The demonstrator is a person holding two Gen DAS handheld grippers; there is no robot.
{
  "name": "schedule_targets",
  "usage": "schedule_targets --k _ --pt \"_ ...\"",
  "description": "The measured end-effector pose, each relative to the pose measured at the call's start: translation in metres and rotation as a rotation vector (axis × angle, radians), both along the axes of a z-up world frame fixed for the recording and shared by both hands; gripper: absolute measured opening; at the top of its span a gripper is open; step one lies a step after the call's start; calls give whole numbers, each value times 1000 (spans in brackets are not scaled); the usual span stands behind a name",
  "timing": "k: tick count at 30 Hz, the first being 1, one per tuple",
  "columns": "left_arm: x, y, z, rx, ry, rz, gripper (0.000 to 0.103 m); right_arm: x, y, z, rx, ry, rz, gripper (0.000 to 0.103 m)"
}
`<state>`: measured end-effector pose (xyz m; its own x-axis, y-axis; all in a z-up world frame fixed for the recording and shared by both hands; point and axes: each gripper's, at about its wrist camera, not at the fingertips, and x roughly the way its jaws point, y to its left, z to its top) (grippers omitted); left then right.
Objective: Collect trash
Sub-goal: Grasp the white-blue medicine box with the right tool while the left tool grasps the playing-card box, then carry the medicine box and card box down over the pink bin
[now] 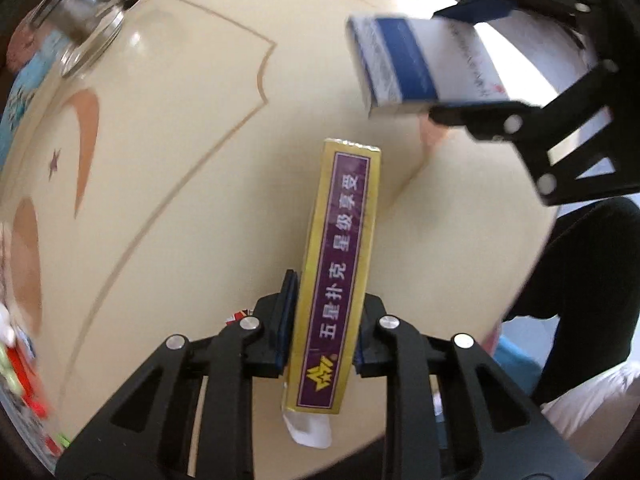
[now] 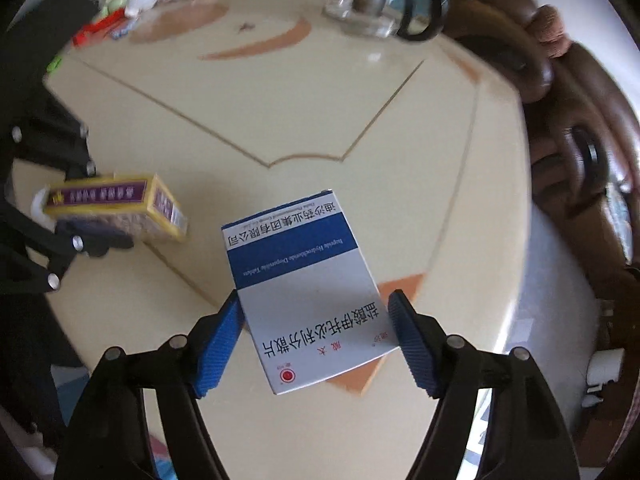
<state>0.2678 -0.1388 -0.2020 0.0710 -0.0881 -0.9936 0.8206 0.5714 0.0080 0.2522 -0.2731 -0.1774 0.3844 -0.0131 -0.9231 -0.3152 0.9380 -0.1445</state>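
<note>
Left wrist view: the left gripper [image 1: 320,332] has its jaws drawn narrow, clamped on the thin sides of a yellow and purple card box [image 1: 340,264], held above the cream table [image 1: 180,160]. Far right, the right gripper [image 1: 456,64] grips a blue and white medicine box [image 1: 416,64], its jaws spread wide across the box's breadth, clear of the tabletop.

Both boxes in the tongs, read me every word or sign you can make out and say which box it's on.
"五星扑克 星级享受", with a yellow star logo: purple side strip of the yellow card box in the left tongs.
"盐酸伊托必利分散片": blue and white medicine box in the right tongs.
"迪沙药业集团有限公司": same box, top band.
"Itopride Hydrochloride Dispersible Tablets": blue band, small, partly guessed.
Red circle mark: text inside unreadable.
</note>
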Motion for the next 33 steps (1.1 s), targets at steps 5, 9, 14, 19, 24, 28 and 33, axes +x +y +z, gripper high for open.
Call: schedule_targets --k 5,9,14,19,24,28,33 --pt "-12 20 23 -63 -58 153 23 -32 8 34 31 -89 -78 71" --pt "-22 40 55 -126 -132 272 23 -58 16 65 85 -155 -113 71" --pt "-52 58 100 -178 -276 378 23 -98 31 99 95 -248 -117 71" --pt "-86 80 129 -238 -337 437 23 -132 47 127 124 -305 -125 71" --pt "-134 91 134 -271 -354 459 23 -171 65 140 112 -356 -116 71" --pt "-159 93 131 -282 -359 455 23 -193 79 143 110 -367 -107 71" --pt "-189 101 124 -274 -379 466 23 -220 96 140 104 -373 -98 71"
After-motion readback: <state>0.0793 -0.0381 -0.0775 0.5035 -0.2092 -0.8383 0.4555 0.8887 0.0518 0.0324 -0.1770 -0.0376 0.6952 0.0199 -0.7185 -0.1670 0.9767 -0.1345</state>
